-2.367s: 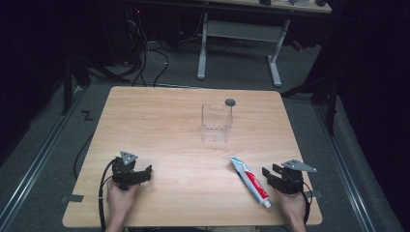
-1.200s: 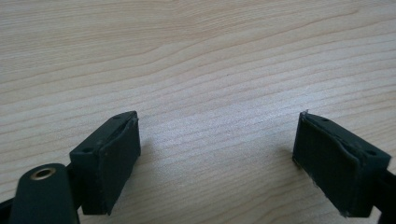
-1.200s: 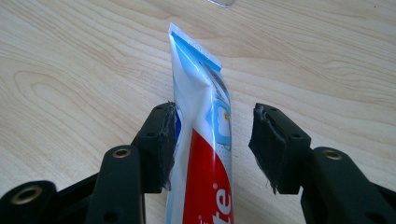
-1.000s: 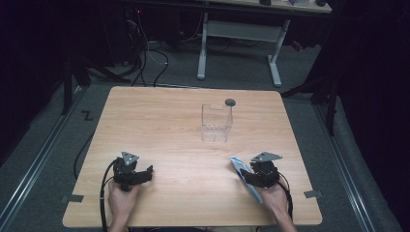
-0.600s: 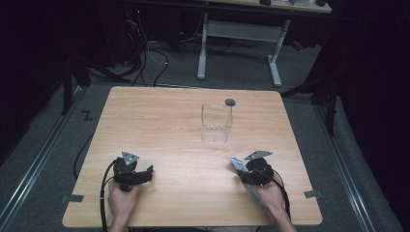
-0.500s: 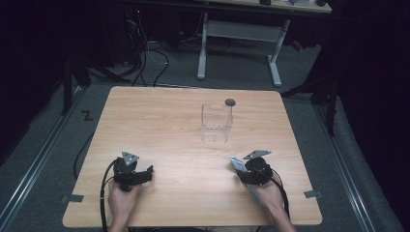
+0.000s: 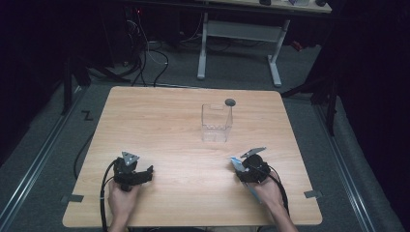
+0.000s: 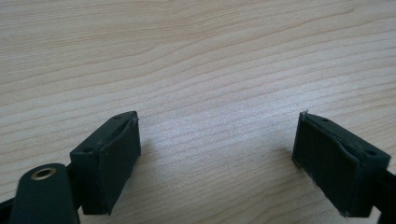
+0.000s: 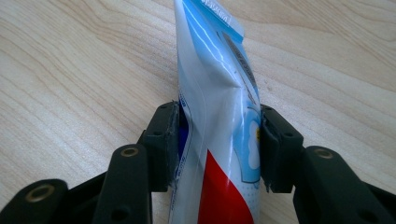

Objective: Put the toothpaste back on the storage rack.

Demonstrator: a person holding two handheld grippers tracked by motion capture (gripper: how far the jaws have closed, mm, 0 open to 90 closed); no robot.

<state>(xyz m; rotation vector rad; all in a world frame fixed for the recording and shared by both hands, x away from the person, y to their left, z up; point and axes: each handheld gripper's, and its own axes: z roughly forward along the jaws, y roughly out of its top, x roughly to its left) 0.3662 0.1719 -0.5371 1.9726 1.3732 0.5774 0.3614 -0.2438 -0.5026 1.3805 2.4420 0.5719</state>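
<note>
A white toothpaste tube (image 9: pixel 219 107) with blue and red print lies on the wooden table (image 7: pixel 159 121) near the front right. My right gripper (image 9: pixel 219 144) straddles it; its jaws have just been closing, and both pads now press the tube's sides, creasing it. From above, the right gripper (image 7: pixel 250 169) sits over the toothpaste tube (image 7: pixel 235 162), whose blue end pokes out to the left. My left gripper (image 7: pixel 145 173) rests at the front left. In its own view the left gripper (image 8: pixel 217 158) is open wide over bare wood with nothing between the jaws.
A clear plastic box (image 7: pixel 215 123) stands upright right of the table's middle. A small dark round object (image 7: pixel 230 102) lies just behind it. Beyond the table stand a white desk frame (image 7: pixel 239 34) and cables (image 7: pixel 145 58) on the dark floor.
My right gripper moved left from the table's right edge onto the toothpaste tube and settled over it. The left gripper has kept still.
</note>
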